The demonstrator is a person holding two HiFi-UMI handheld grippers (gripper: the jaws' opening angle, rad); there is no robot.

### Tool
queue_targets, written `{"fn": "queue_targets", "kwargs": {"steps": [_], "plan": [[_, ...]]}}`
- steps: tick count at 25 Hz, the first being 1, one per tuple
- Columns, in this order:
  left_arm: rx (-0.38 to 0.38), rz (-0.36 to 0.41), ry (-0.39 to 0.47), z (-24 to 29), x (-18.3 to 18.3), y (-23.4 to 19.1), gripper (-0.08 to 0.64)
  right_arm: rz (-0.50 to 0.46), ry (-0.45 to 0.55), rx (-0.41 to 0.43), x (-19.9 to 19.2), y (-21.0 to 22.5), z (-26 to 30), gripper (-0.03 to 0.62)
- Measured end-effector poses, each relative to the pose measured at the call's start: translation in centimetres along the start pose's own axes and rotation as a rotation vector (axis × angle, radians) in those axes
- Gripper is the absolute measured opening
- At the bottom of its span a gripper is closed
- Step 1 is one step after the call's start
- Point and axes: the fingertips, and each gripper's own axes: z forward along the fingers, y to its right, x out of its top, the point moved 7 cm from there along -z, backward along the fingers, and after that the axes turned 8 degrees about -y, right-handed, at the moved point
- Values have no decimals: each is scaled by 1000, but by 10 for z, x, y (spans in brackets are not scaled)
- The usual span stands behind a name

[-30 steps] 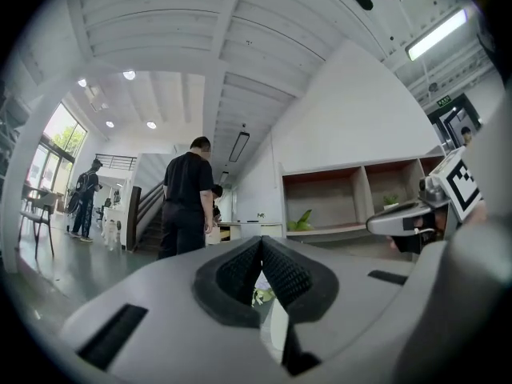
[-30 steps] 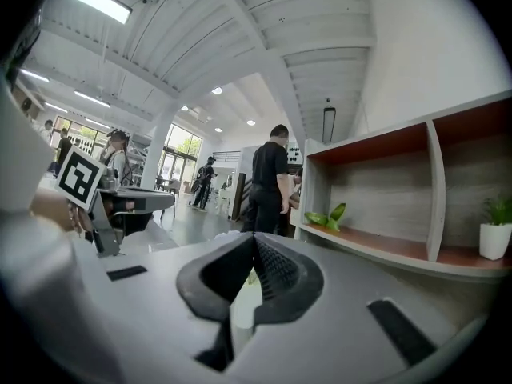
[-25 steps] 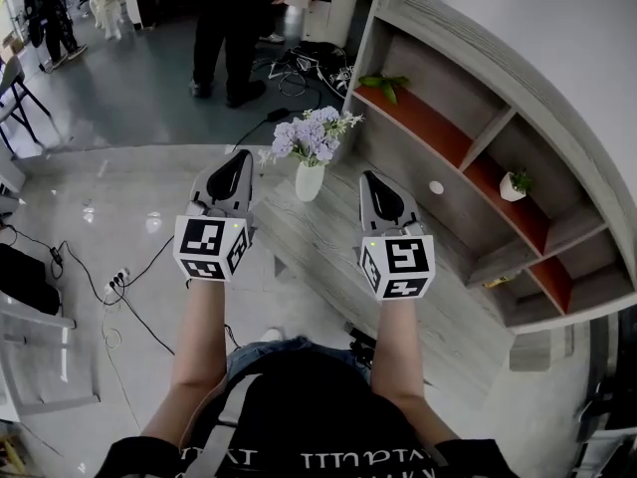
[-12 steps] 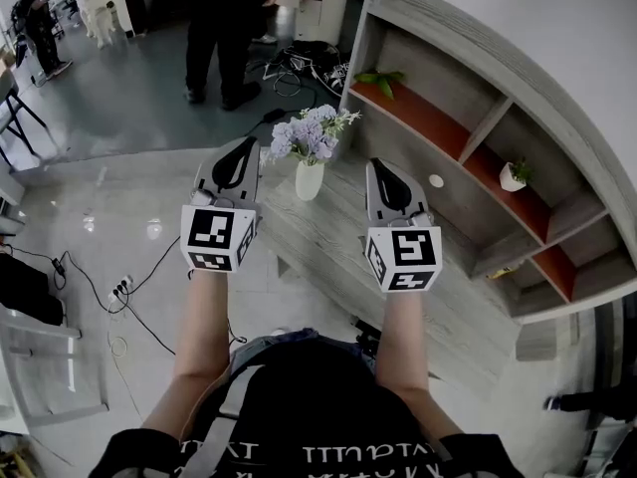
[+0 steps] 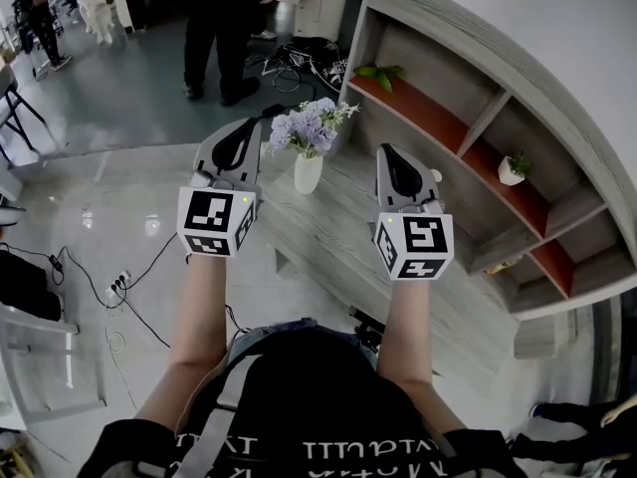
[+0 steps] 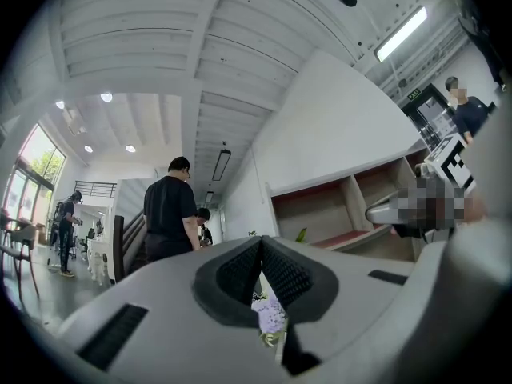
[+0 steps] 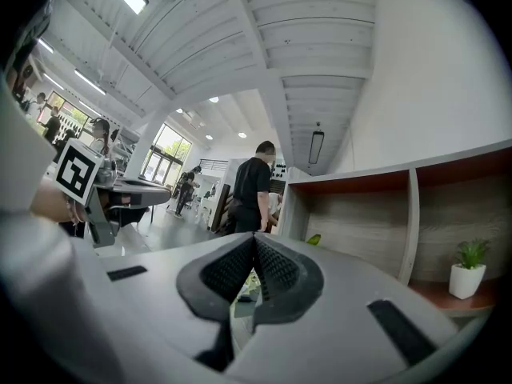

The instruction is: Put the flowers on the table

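Purple flowers [image 5: 307,127] stand upright in a white vase [image 5: 308,172] on a low grey wooden table [image 5: 343,242]. My left gripper [image 5: 246,127] hangs just left of the flowers, shut and empty. My right gripper [image 5: 387,152] hangs to the right of the vase, also shut with nothing in it. In the left gripper view the jaws [image 6: 261,243] meet at their tips, and the flowers [image 6: 270,314] show through the slit below them. In the right gripper view the jaws [image 7: 254,241] are closed too, aimed toward the room above the table.
A grey shelf unit with red-brown boards runs along the right, holding a small potted plant [image 5: 512,170] and green leaves [image 5: 374,71]. A person in black [image 5: 227,18] stands beyond the table. Cables and a power strip [image 5: 120,283] lie on the glossy floor at the left.
Both grippers stayed shut. The right gripper drifted slightly right and away from the vase. The flowers now show below the left gripper's jaws.
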Motion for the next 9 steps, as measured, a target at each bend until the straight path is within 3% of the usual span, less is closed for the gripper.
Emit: {"fn": "queue_targets", "kwargs": {"steps": [9], "plan": [[0, 11, 8, -5, 6, 3, 11, 9, 27, -21, 6, 7, -8, 14]]}}
